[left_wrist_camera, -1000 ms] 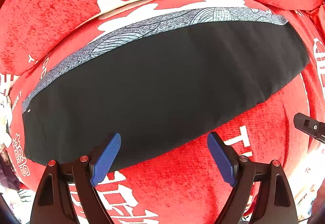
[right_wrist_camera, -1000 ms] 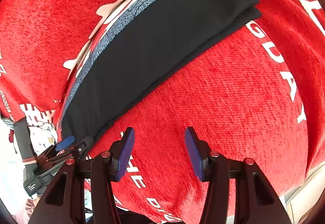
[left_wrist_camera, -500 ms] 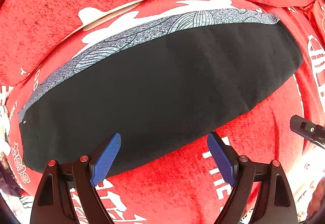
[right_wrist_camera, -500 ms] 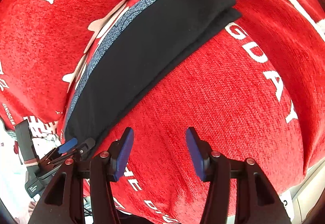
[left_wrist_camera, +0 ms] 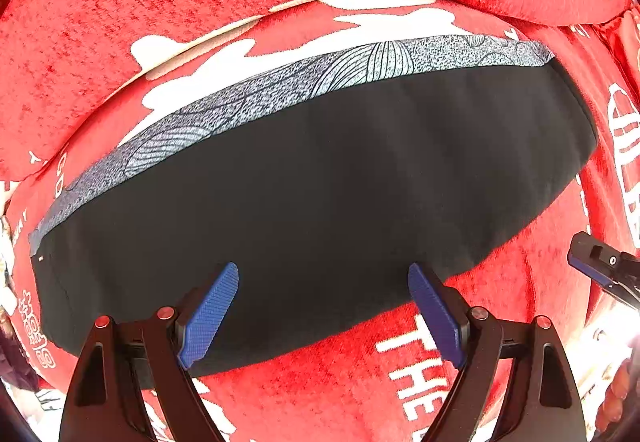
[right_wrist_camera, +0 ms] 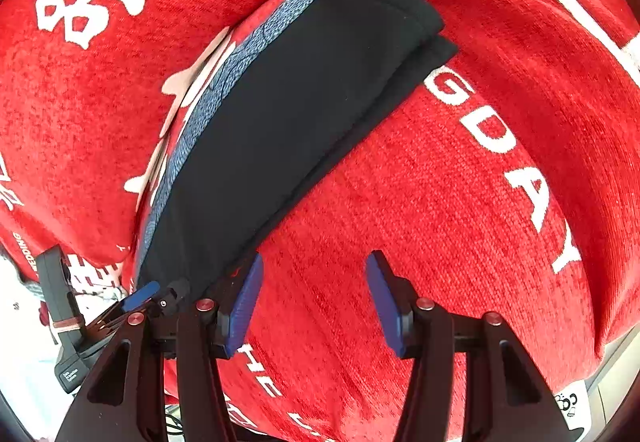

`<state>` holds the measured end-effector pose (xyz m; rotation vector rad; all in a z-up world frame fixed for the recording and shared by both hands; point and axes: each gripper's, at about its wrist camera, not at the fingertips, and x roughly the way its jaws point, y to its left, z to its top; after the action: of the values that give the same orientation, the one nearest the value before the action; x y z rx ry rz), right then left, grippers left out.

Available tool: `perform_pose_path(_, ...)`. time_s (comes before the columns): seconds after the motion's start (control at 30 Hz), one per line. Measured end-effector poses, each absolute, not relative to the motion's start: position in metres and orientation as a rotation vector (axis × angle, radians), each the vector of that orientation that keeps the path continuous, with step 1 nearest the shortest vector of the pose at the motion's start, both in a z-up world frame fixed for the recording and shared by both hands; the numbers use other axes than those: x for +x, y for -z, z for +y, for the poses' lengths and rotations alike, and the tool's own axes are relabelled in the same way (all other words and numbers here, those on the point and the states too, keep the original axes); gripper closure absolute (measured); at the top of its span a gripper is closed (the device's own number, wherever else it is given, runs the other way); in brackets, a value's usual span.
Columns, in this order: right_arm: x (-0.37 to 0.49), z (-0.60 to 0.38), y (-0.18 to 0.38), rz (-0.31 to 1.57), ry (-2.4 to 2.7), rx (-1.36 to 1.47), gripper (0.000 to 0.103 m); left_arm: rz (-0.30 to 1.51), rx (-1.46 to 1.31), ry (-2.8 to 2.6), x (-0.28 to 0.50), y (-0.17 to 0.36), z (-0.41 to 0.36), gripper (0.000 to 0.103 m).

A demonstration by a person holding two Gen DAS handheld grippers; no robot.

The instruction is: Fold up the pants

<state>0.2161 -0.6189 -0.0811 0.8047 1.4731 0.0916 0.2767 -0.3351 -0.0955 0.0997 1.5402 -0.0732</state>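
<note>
Two layers of the black pants [left_wrist_camera: 320, 201] show at their short end, so they already lie folded lengthwise on the red cushion cover [right_wrist_camera: 460, 222]; shortening folds seem left. Left gripper [left_wrist_camera: 323, 308] hangs over the pants' near edge, jaws spread, empty. Right gripper [right_wrist_camera: 314, 296] sits beside that edge, jaws apart, holding nothing.

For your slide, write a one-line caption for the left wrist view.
Open left gripper hovers over black folded pants lying on a red printed cover.
</note>
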Motion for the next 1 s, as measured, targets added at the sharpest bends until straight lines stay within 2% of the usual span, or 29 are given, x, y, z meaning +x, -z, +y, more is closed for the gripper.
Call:
perform_pose_path(0.47,0.229,-0.647,0.094,1.414,-0.072,0.911,0.045,1.535,0.117,0.092,0.304,0.102,-0.346,0.015)
perform_pose_path(0.67,0.234,-0.659,0.102,1.344,-0.083,1.008,0.039,1.54,0.063,0.068,0.31,0.108,-0.35,0.015)
perform_pose_path(0.9,0.24,-0.675,0.114,1.229,-0.112,1.123,0.039,1.516,0.055,0.061,0.315,0.118,-0.351,0.015)
perform_pose_path(1.0,0.25,-0.681,0.122,1.144,-0.131,1.192,0.03,1.512,0.059,0.065,0.314,0.119,-0.354,0.015)
